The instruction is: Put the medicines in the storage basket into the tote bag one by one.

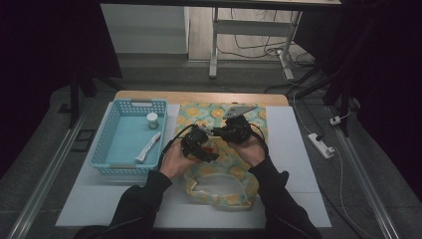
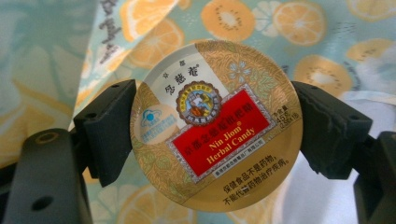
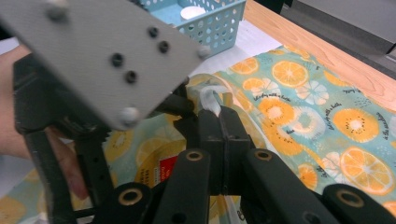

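L gripper (image 2: 212,140) clamping candy tin (image 2: 215,123) by rim, frame centre. R gripper (image 3: 223,128) pinching bag (image 3: 299,88) edge, jaws clenched. Keeping tin level, mouth held wide while lowering in.

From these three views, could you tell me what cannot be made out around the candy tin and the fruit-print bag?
- Candy tin: sides hidden by the left gripper pads in the left gripper view.
- Bag interior: too dark and small in the high view.
- Bag fabric clamped by the right gripper: hidden by its shut jaws.
- Small jar and tube in the basket: labels too small.
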### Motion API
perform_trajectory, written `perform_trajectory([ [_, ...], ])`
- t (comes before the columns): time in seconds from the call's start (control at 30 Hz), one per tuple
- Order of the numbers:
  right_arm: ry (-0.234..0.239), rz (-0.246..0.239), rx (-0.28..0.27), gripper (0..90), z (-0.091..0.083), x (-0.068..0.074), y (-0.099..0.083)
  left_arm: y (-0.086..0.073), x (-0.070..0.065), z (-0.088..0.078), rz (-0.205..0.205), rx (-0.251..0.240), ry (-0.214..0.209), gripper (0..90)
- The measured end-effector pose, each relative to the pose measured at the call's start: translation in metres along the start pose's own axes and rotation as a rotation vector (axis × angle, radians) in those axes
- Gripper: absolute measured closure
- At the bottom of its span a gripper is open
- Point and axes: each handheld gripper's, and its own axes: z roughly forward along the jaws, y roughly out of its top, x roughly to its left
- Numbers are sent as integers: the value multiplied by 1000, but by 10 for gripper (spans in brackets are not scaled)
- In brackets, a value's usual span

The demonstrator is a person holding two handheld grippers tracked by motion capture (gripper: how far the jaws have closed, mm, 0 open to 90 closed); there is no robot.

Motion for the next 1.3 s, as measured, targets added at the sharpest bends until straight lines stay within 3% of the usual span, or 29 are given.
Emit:
perform_trajectory([
  [0.8, -15, 18, 29, 900, 12, -6, -9, -10, 14, 31, -13, 45, 28, 201],
  [1.03, -17, 28, 25, 900, 12, -9, -10, -10, 13, 33, -40, 11, 15, 182],
  [1.3, -15, 28, 18, 900, 10, -10, -10, -9, 9, 24, -41, -13, 0, 116],
])
